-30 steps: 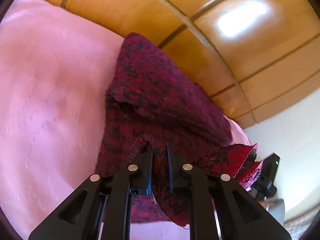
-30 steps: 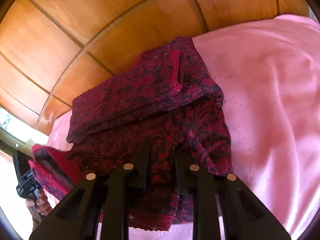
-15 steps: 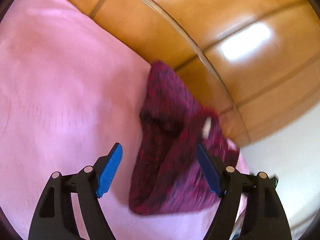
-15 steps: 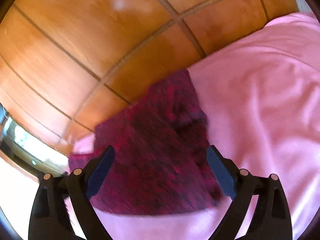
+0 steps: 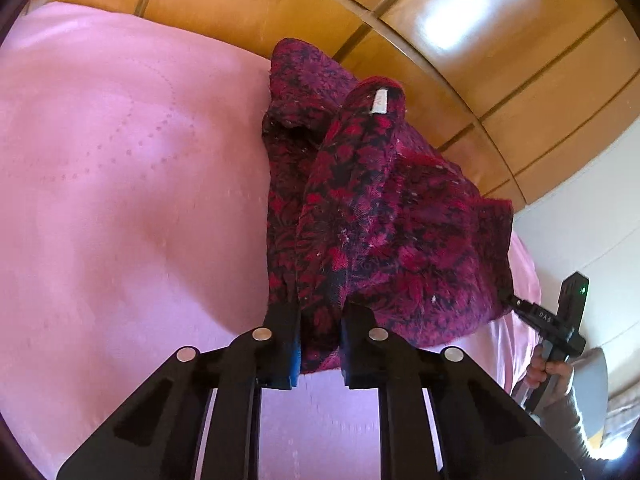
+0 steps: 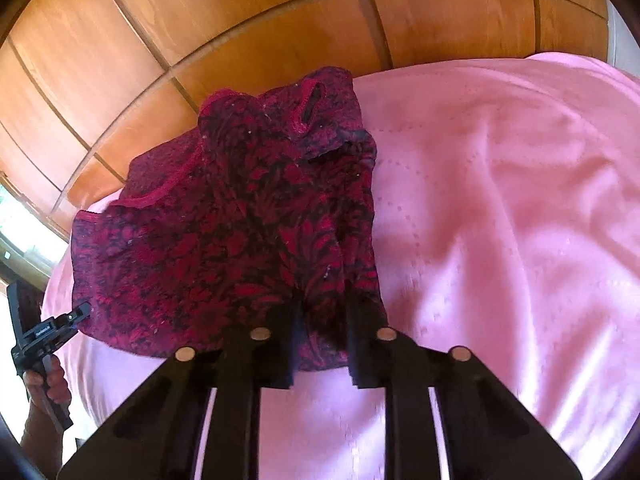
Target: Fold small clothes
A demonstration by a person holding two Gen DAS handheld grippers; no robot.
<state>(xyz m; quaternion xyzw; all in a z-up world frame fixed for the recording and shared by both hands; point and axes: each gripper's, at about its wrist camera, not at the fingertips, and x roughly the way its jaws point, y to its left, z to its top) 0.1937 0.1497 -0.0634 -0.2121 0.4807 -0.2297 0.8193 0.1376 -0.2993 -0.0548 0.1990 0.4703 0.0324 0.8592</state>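
A small dark red garment [image 5: 380,220] with a black floral pattern lies bunched on a pink bedspread [image 5: 120,200], a white label [image 5: 379,102] showing at its far end. My left gripper [image 5: 320,312] is closing, its pads pinching the garment's near left edge. In the right wrist view the same garment [image 6: 224,240] spreads to the left, and my right gripper [image 6: 322,308] is closing, pinching the near right edge. Each view shows the other gripper at the cloth's opposite near corner: right gripper [image 5: 511,301], left gripper [image 6: 85,311].
Glossy wooden panels [image 5: 440,20] rise right behind the garment and the bedspread's far edge. A white wall [image 5: 580,220] is at the right. A person's hand [image 6: 48,380] grips the left tool's handle. Pink bedspread [image 6: 500,220] stretches away to the right.
A second ago both grippers were shut on the cloth; half a second ago both stood wide open over it. Now both pinch the garment's near edge again, lower down.
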